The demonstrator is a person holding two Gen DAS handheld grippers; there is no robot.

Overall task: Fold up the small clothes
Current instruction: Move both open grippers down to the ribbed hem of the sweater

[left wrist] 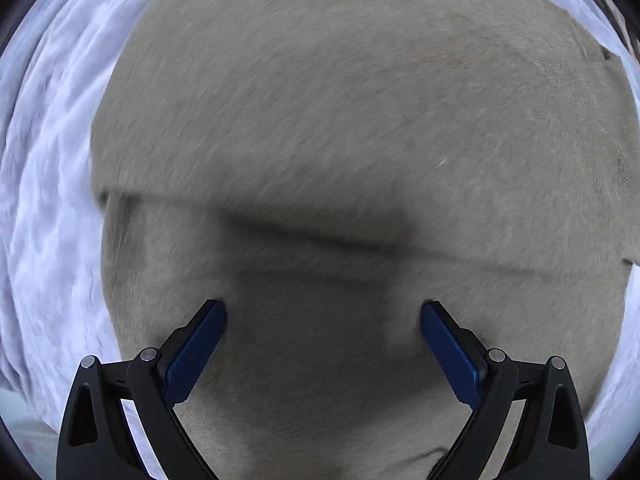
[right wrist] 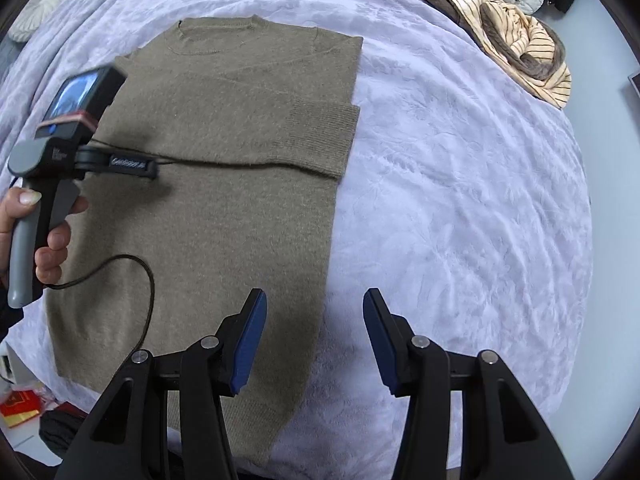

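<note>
1 sweater (right wrist: 224,168), 2 hand-held grippers (right wrist: 316,344)

The olive-brown knitted sweater (right wrist: 224,168) lies flat on the bed, neckline at the far end, one ribbed-cuff sleeve folded across its body; the other sleeve seems tucked under.

Each hand-held gripper (right wrist: 315,336) has black, triangular-framed fingers with silver screws at the pivots and ribbed blue pads (right wrist: 250,342). The left hand-held gripper (right wrist: 52,160) has a grey pistol handle, a black body with a small lit screen, white lettering, perhaps a brand, and a thin black cable (right wrist: 132,280).
</note>
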